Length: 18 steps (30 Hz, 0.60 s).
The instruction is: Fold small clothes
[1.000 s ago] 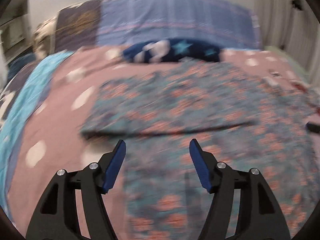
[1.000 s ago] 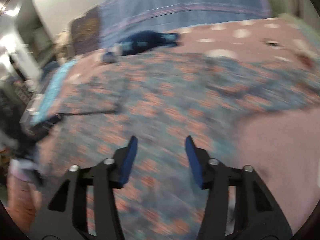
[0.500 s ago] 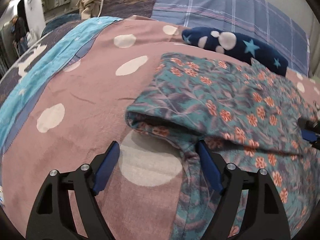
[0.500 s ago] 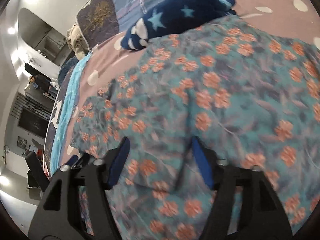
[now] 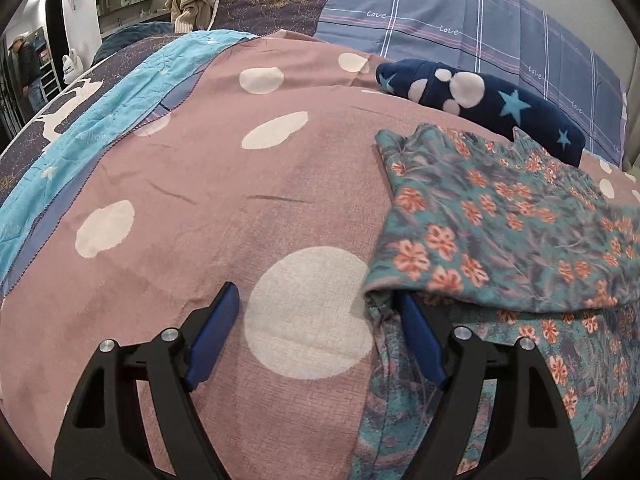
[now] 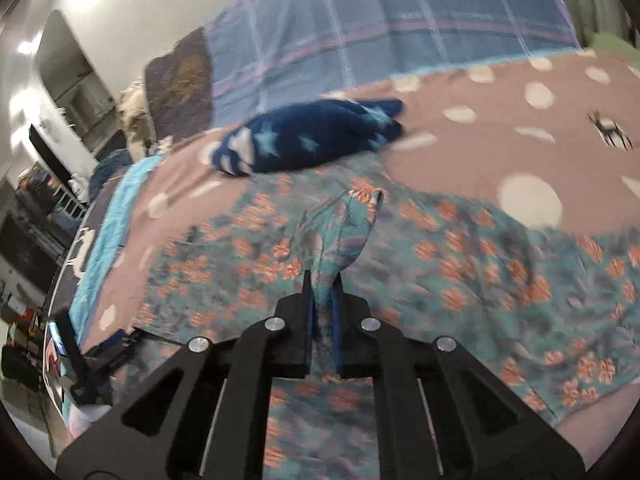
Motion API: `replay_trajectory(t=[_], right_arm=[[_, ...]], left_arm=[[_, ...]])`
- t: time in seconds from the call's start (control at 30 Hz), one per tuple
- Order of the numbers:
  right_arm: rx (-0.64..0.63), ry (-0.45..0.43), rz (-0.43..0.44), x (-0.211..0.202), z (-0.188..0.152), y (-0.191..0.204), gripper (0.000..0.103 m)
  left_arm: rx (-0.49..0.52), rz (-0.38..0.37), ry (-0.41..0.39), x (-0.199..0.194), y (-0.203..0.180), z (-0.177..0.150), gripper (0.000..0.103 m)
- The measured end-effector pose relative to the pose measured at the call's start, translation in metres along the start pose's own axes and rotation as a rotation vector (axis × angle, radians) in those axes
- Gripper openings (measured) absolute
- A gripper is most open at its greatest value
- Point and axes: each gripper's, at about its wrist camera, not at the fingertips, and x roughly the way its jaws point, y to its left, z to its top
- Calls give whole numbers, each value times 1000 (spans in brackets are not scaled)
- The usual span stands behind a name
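A teal garment with orange flowers (image 5: 500,232) lies on the pink dotted bedspread (image 5: 240,184), partly folded over itself. My left gripper (image 5: 316,320) is open over the bedspread, its right finger touching the garment's left folded edge. In the right wrist view my right gripper (image 6: 323,300) is shut on a pinched ridge of the same floral garment (image 6: 340,232), which rises between the jaws while the rest (image 6: 480,256) spreads over the bed.
A folded dark blue fleece with stars (image 5: 480,100) (image 6: 312,136) lies behind the garment. Blue plaid pillows (image 5: 460,20) stand at the headboard. A light blue quilt (image 5: 100,112) runs along the bed's left side. Room furniture shows far left.
My right gripper has shut on a fold of the floral garment and lifted it. My left gripper has shifted left, now mostly over bare bedspread at the garment's edge.
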Motion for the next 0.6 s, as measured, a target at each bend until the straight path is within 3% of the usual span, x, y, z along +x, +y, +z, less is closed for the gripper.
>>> replay_trajectory(t=[0.17,0.37,0.5,0.6], right_arm=[[47,24,-26,7,-15,-22,7],[9,17,-61,-3,-20,-25,11],[18,10,-128,-8,-21,-32,29],[-30,-53,-178,-20,-9,-18,29]], left_arm=[[5,7,-4,-1,-1,0,81],[6,-5,-8,-4,-1,-1,78],[16,-123,-2,-20,2,-6,54],[-3,-267,21,-30,9,-8,48]])
